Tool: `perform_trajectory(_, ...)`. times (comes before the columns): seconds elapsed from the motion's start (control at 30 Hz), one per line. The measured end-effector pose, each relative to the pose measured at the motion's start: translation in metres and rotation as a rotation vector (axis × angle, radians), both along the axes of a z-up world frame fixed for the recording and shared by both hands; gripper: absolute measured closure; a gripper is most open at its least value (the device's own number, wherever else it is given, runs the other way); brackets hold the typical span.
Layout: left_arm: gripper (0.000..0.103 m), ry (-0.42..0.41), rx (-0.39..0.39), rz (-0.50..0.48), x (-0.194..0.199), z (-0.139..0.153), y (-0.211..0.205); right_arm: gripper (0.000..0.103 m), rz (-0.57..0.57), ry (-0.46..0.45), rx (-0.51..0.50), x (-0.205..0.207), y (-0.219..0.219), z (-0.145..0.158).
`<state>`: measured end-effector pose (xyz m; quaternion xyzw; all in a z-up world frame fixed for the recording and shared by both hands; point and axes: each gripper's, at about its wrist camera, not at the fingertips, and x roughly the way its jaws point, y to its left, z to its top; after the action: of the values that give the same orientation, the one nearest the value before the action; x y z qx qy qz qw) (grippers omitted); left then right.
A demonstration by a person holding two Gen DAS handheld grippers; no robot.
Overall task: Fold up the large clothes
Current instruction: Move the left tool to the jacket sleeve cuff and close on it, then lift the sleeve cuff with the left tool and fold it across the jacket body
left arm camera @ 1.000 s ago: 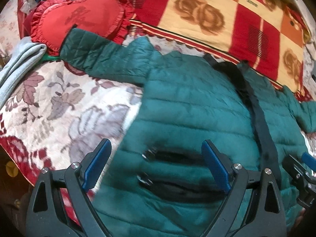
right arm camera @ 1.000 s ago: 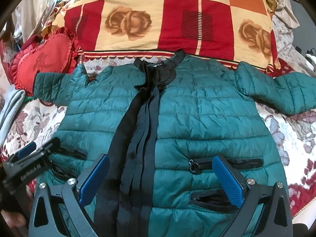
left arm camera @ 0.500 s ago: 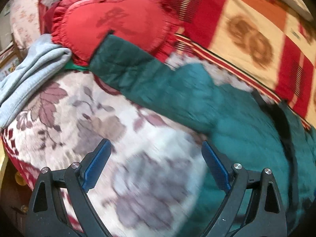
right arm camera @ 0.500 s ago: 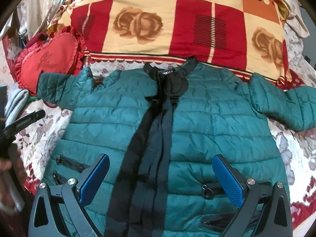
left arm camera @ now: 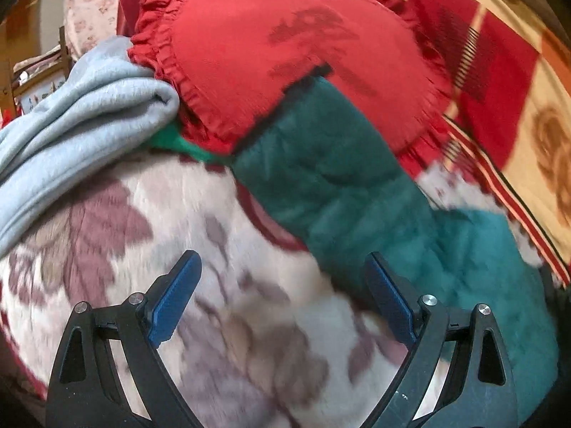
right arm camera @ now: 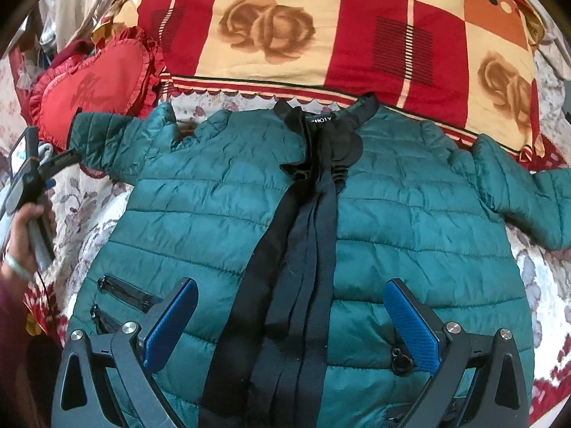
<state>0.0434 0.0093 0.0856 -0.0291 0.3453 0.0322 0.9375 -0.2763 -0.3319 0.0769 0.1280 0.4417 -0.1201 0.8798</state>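
While both grippers' fingers gape wide, left gripper [left arm camera: 280, 285] faces the jacket [right arm camera: 410, 214] sleeve — right gripper [right arm camera: 291, 315] hovers mid-jacket.

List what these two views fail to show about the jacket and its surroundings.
- Green puffer jacket hem: right wrist view, cut off by the bottom edge and the right hand-held gripper.
- Right sleeve cuff: cut off at the right edge.
- Collar label: too small to read fully.
- Left sleeve quilting: left wrist view, motion blurred.
- Green item under the red heart cushion: mostly covered.
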Motion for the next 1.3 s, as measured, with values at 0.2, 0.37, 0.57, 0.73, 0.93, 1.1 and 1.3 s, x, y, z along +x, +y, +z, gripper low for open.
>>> perform_trajectory(0.2,0.01,-0.058,0.016,0.035,0.043,0.002,0.014,0.0,0.008,0.016,0.073,0.003,-0.003,-0.003)
perform_trajectory(0.37,0.01,-0.043,0.09,0.054,0.072,-0.005,0.012,0.0,0.017,0.024,0.08,0.008,0.001,-0.006)
perform_trajectory(0.57,0.01,-0.048,0.114,0.033,0.095,-0.01,0.01,0.0,0.016,0.043,0.091,0.015,0.0,-0.014)
perform_trajectory(0.73,0.027,-0.044,0.031,0.01,0.109,-0.012,0.017,0.0,0.014,0.066,0.107,0.02,0.0,-0.022)
perform_trajectory(0.93,0.078,-0.006,0.056,-0.041,0.113,-0.01,0.017,0.0,0.018,0.065,0.106,0.021,0.003,-0.023)
perform_trajectory(1.1,0.087,0.021,0.01,-0.109,0.093,0.007,0.02,0.0,0.017,0.048,0.137,0.016,0.005,-0.02)
perform_trajectory(1.3,0.087,0.014,-0.034,-0.204,0.038,0.035,0.008,0.0,0.019,0.02,0.172,0.0,0.011,-0.012)
